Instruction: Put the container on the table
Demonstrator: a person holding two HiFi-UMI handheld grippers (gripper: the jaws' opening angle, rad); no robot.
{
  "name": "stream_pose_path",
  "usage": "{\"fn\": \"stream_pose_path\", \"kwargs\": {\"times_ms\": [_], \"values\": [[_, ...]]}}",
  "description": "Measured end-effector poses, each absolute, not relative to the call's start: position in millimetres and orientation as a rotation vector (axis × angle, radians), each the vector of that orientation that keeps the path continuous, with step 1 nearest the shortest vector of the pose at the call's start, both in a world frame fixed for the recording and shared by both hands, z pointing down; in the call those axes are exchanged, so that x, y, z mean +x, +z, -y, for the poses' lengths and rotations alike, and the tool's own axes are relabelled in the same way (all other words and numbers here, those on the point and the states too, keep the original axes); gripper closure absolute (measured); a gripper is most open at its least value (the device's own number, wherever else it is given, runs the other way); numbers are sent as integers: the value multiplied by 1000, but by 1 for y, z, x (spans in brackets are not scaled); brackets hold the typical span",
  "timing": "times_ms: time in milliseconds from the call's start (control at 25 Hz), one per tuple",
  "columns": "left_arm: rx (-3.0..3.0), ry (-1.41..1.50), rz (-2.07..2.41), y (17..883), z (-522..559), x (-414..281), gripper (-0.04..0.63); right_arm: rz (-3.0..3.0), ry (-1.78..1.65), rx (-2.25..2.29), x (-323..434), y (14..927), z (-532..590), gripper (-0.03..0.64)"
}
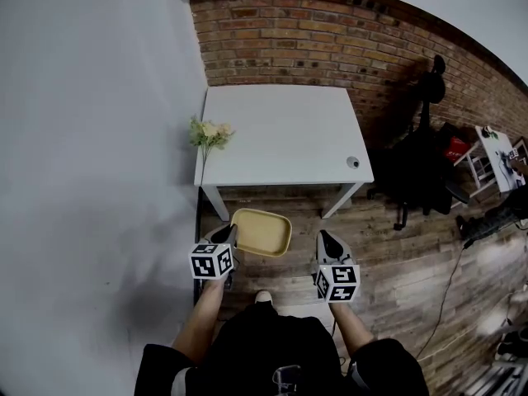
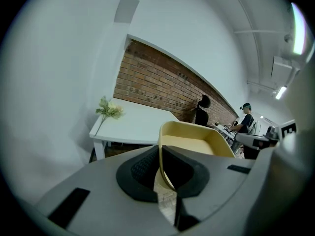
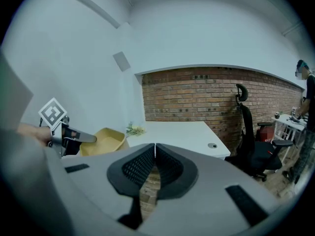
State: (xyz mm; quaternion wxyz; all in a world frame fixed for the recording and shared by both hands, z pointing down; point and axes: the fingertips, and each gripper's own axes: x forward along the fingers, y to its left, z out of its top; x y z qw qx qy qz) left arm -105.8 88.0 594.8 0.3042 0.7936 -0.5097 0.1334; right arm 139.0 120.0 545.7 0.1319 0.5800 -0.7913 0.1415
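The yellow container [image 1: 261, 232], a shallow rounded tray, hangs in the air just in front of the white table [image 1: 280, 134]. My left gripper [image 1: 230, 235] is shut on the container's left rim; in the left gripper view the thin yellow rim [image 2: 165, 168] runs between the two dark pads. The container [image 3: 102, 141] also shows at the left of the right gripper view, with the left gripper [image 3: 86, 139] on it. My right gripper [image 1: 327, 239] is to the container's right, apart from it, shut with nothing between its pads [image 3: 155, 167].
A small bunch of pale flowers [image 1: 209, 133] lies at the table's left edge, and a round cable hole [image 1: 353, 162] sits near its front right corner. A brick wall [image 1: 330, 40] stands behind the table. A black office chair [image 1: 421, 151] and a white cart [image 1: 495, 155] are to the right.
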Motion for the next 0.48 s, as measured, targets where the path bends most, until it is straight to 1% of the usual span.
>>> {"fn": "stream_pose_path", "kwargs": {"times_ms": [480], "values": [[2095, 351, 1331, 605, -49, -128, 568, 2270, 413, 1716, 124, 547, -87, 591]]}}
